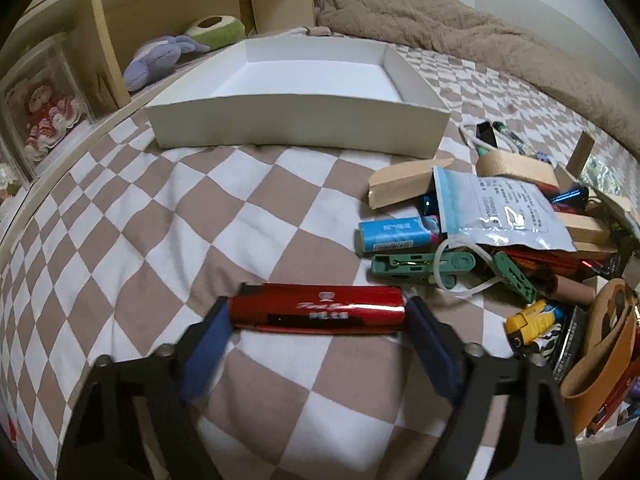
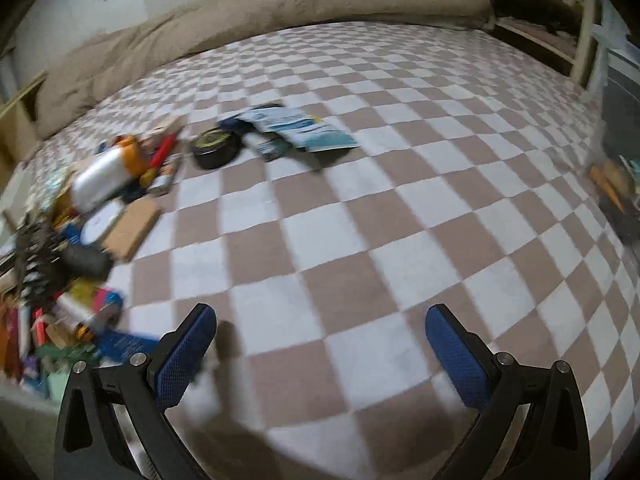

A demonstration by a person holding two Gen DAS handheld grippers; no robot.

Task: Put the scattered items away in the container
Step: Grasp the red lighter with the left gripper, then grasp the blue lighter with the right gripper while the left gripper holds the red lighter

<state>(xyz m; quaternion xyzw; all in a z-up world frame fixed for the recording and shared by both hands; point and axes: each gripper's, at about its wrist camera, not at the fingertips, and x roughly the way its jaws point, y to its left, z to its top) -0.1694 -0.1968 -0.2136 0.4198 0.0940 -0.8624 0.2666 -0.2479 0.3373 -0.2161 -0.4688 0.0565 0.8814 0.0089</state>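
Checkered brown-and-white bed cover [image 1: 248,216] under everything. White box [image 1: 304,120] sits empty at its far side, clutter pile [image 1: 500,232] to the box's right. Left gripper [image 1: 320,316] jaws touch both ends of a red pack [image 1: 316,312] nearer than the box; right gripper [image 2: 320,344] jaws wide, holding nothing.

A purple plush toy [image 1: 154,62] is lying on a wooden shelf [image 1: 100,20], and a tan blanket [image 1: 460,20] is sitting bunched along the checkered bedspread [image 1: 160,200].
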